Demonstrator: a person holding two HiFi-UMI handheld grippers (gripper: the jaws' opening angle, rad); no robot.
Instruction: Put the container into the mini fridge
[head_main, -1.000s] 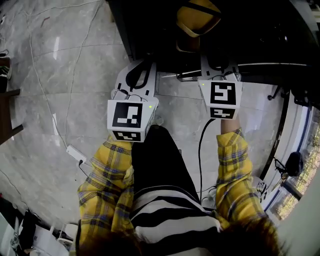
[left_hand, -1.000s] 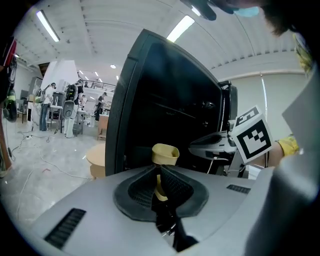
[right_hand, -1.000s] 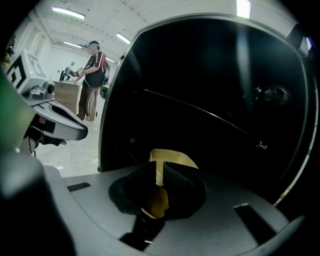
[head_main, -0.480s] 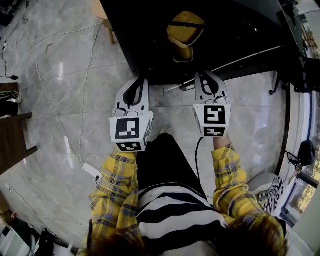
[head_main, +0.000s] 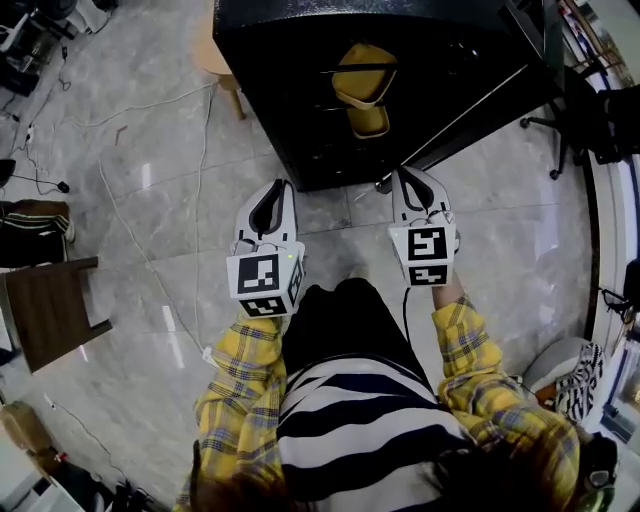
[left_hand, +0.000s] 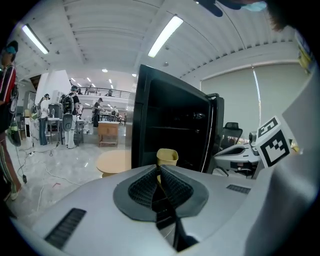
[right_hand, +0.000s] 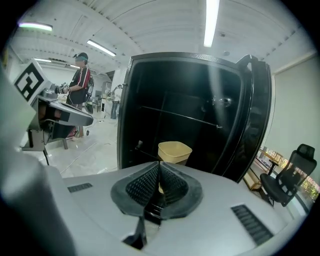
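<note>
1. Head view: even, fairly bright overhead light. The polished floor (head_main: 130, 230) carries pale glare streaks. The mini fridge (head_main: 300, 60) reads near black, and the container (head_main: 365, 80) inside it is dimly lit.
2. Left gripper view: a ceiling strip light (left_hand: 165, 36) burns out to white.
3. Right gripper view: a ceiling strip light (right_hand: 211, 15) is equally overexposed.
4. Both gripper views: strong fisheye bending, with black vignetted corners.

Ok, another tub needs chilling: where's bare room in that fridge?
The upper wire shelf looks bare, as does the space between the yellow container and the open door. Crowded only where the container sits.
</note>
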